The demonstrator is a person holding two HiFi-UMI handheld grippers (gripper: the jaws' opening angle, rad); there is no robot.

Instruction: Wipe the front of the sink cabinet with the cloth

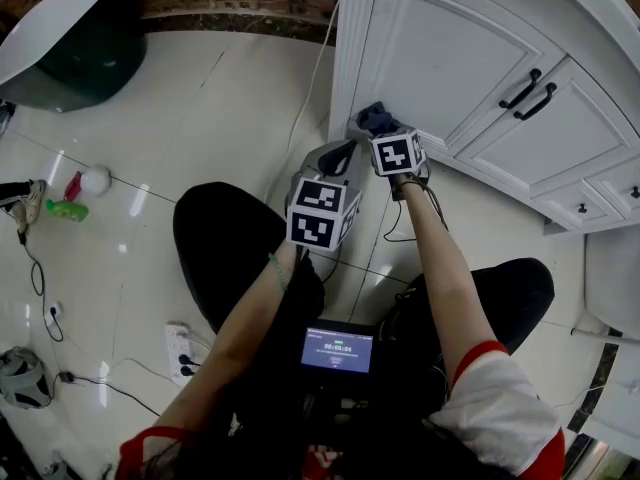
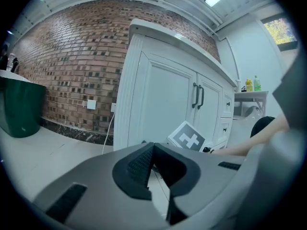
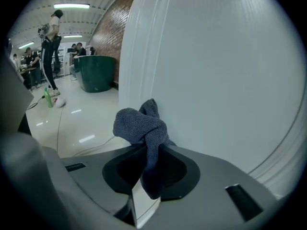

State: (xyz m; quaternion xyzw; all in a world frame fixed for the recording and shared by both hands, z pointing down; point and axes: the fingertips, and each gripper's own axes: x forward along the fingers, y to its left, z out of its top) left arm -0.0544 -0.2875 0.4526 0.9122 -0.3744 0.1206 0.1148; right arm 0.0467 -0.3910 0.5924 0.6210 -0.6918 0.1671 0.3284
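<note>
The white sink cabinet [image 1: 450, 58] stands at the upper right of the head view, with panelled doors and black handles [image 1: 528, 94]. My right gripper [image 1: 378, 128] is shut on a bunched grey-blue cloth [image 3: 144, 126], which presses against the left door [image 3: 225, 80] near its lower left corner. The cloth [image 1: 374, 118] shows dark blue just above the marker cube. My left gripper [image 1: 340, 153] hangs beside and below the right one, off the cabinet. Its jaws meet with nothing between them, and it faces the cabinet front [image 2: 163, 104].
A white cable [image 1: 310, 88] runs down the cabinet's left corner. A dark green tub [image 1: 70, 38] stands at the upper left. A power strip [image 1: 180, 353] and cords lie on the tiled floor at the left, near a green bottle [image 1: 65, 209]. My knees are close to the cabinet.
</note>
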